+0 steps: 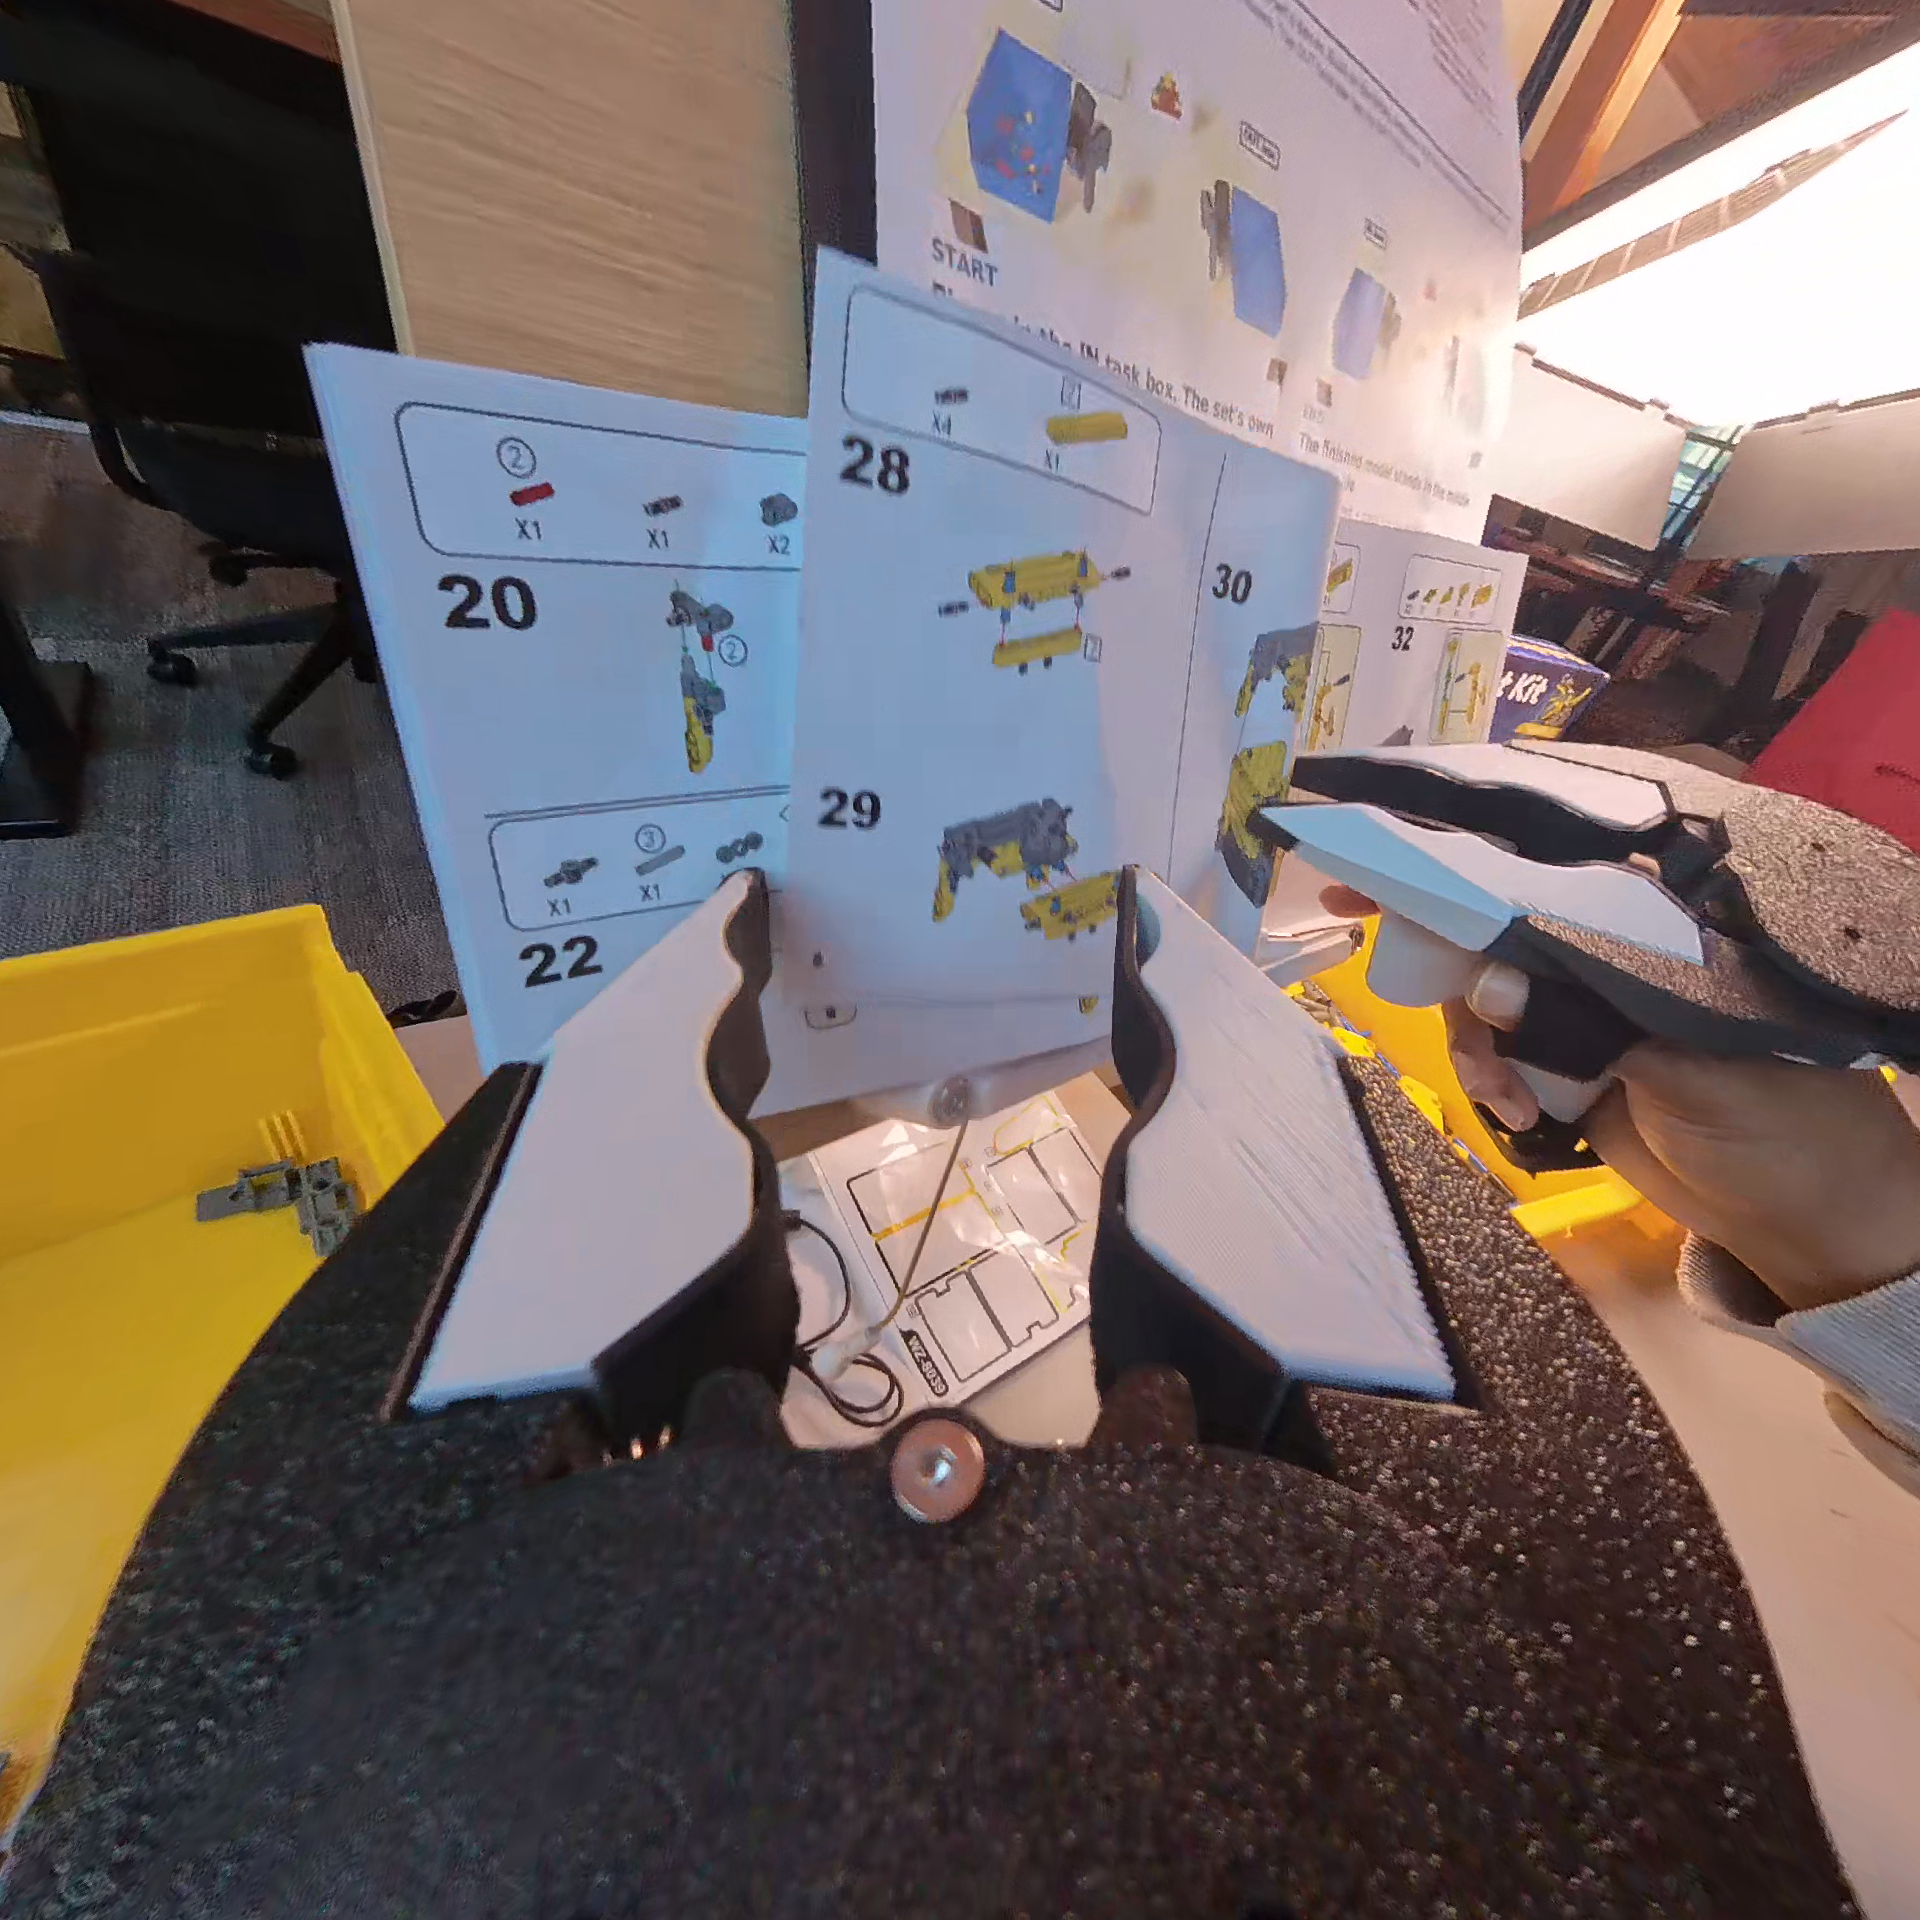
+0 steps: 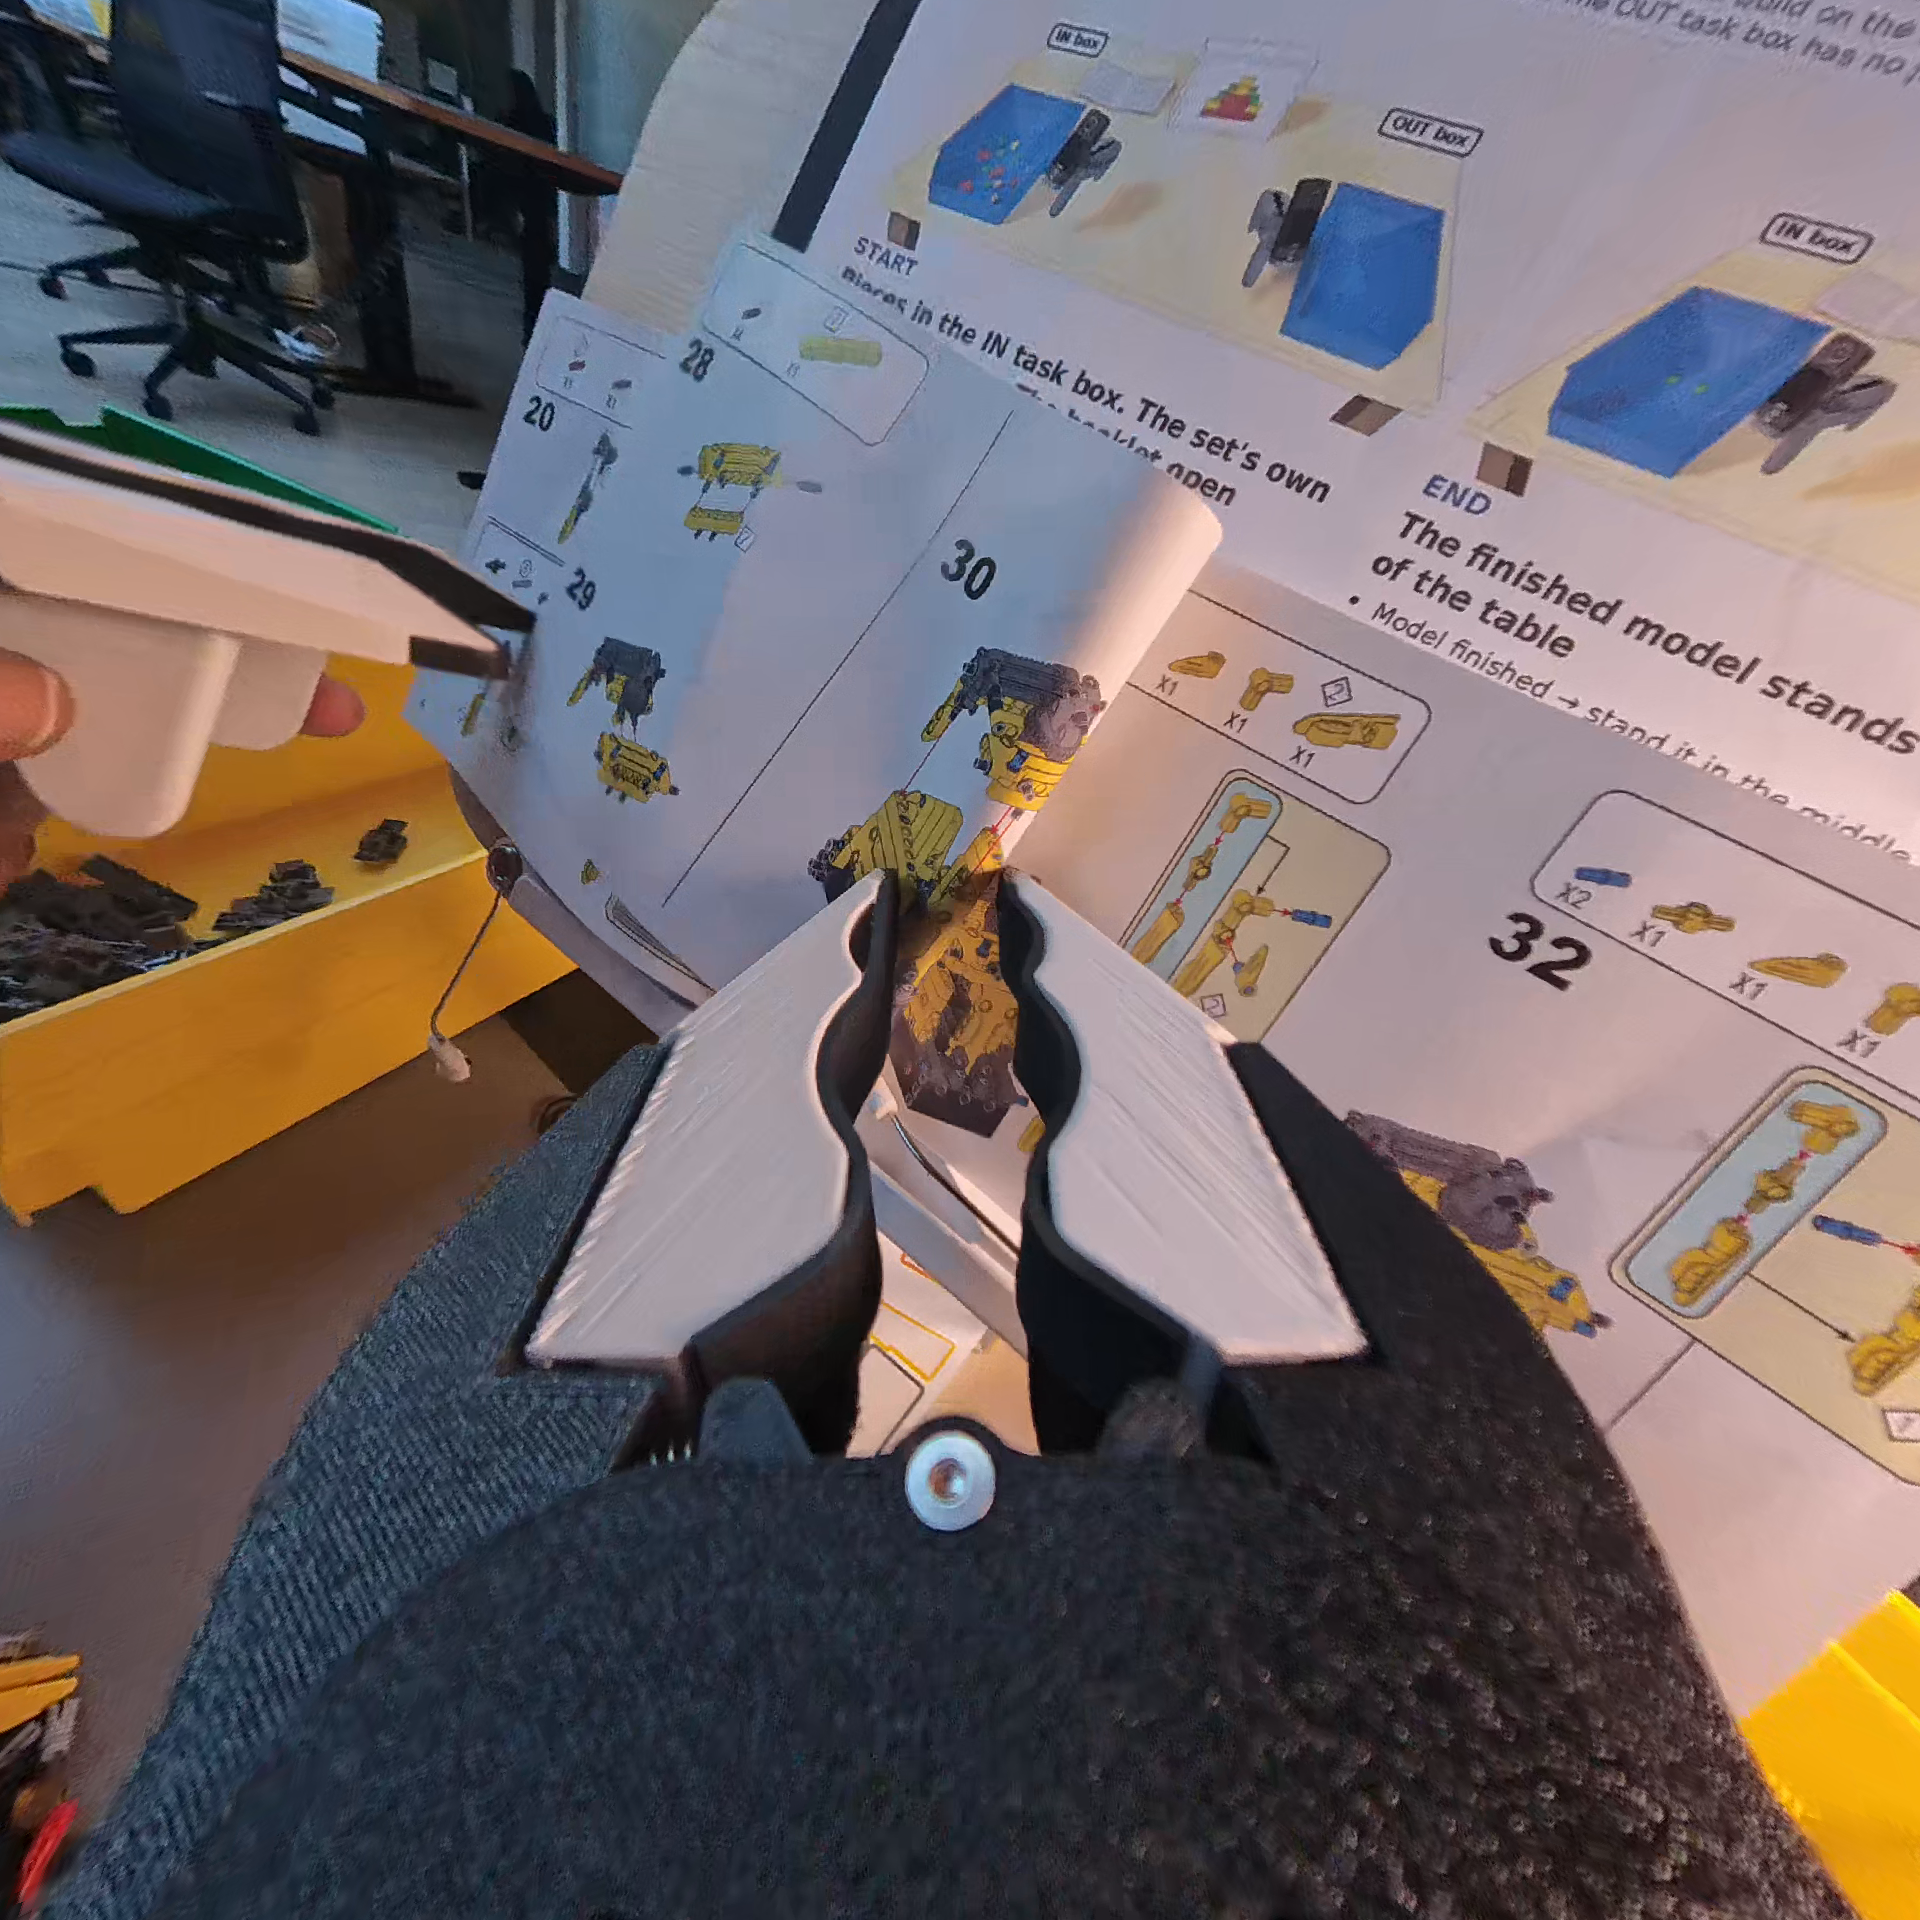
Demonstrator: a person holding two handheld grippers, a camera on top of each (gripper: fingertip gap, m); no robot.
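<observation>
Left gripper [image 1: 943, 883]: white fingers with black wavy inner faces, jaws held wide apart, tips just in front of the lower edge of an upright instruction booklet page [image 1: 997, 707]; whether they touch the paper cannot be told. Right gripper [image 2: 940, 883]: jaws drawn close with a narrow gap at the tips, which meet the curled edge of the same page [image 2: 935, 644]; whether the paper is actually pinched between them cannot be told. In the left wrist view the right gripper [image 1: 1283, 800] enters from the right, held by a hand [image 1: 1662, 1143] in a pale cuffed sleeve, its tips against the page's right part.

The booklet stands propped on a pale stand [image 1: 956, 1091], several leaves fanned left and right. Behind it hangs a larger printed sheet [image 2: 1351, 312] with pictures of blue boxes. On the table beneath the stand lies a flat printed sheet [image 1: 987, 1247] with a thin black cable [image 1: 842, 1351] over it. Near left, a yellow bin [image 1: 156, 1091] holds a grey brick assembly [image 1: 281, 1200]. A second yellow bin [image 2: 260, 987], seen left in the right wrist view, holds dark loose pieces [image 2: 156, 904]. Far left, office chairs [image 2: 187, 156] stand on carpet.
</observation>
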